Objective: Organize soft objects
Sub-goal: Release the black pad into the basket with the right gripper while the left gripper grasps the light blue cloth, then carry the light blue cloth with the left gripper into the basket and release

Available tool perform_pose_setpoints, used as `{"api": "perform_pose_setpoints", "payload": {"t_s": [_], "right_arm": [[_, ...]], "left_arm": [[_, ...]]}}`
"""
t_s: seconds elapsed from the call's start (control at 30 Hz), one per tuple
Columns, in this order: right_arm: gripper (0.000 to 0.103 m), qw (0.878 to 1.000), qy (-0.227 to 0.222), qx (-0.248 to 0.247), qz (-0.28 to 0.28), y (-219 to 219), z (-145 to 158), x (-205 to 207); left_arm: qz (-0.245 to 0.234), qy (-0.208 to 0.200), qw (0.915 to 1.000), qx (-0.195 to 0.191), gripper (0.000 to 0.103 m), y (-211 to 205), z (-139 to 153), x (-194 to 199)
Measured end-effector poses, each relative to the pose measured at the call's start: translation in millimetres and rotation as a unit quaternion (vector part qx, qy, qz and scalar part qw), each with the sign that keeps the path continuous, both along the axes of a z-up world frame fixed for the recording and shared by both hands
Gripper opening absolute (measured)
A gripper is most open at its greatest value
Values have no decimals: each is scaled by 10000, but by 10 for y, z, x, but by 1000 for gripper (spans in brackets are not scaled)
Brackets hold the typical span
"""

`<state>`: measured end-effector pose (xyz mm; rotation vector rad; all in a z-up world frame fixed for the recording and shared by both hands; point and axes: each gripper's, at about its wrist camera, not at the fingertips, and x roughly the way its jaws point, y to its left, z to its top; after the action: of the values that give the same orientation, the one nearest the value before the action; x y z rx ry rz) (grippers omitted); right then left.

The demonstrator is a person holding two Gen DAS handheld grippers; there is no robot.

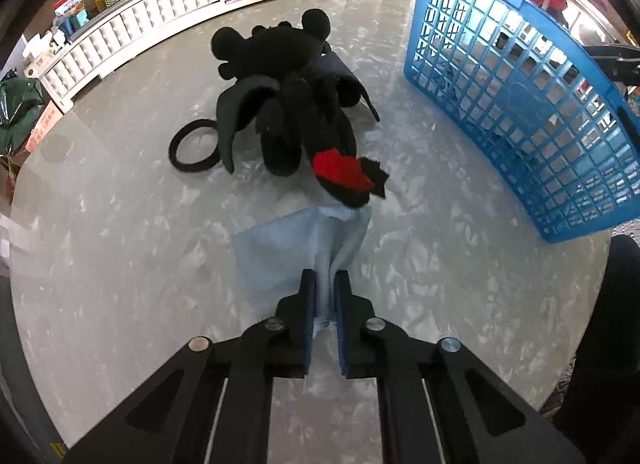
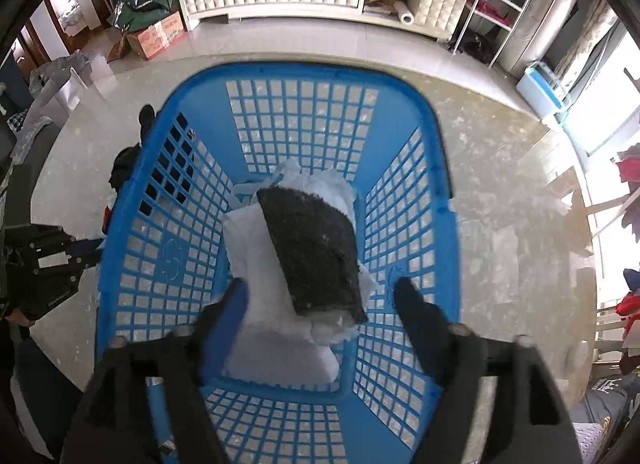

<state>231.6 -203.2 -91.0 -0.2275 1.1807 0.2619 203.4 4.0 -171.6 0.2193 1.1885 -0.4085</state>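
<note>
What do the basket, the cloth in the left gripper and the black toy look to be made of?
Basket: glossy blue moulded plastic, a rigid open lattice. Light blue cloth: thin matte fabric, creasing where the left gripper pinches it. Black toy: fuzzy plush, probably stuffed, with a red felt-like patch.

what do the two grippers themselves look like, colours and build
Both are black, angular linkage frames. The left gripper has round silver pivot bolts, triangular cut-outs in its arms, and flat fingers faced with dark blue pads. The right gripper shows one blue-faced finger and one black finger, blurred. No cables or sleeves visible.
</note>
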Motion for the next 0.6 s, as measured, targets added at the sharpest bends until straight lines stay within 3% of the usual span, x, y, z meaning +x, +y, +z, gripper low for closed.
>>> {"api": "perform_pose_setpoints", "payload": {"t_s": [0.2, 0.37, 0.6], "right_arm": [[96, 9999, -165, 42, -1, -31, 189, -194], [103, 9994, -323, 79, -8, -57, 323, -382], [103, 9990, -354, 181, -191, -266, 379, -595]], "left_arm": [[38, -91, 10000, 8, 8, 90, 151, -191], [65, -271, 9996, 1, 8, 98, 413, -404], [93, -612, 9980, -125, 8, 158, 946, -613]]}}
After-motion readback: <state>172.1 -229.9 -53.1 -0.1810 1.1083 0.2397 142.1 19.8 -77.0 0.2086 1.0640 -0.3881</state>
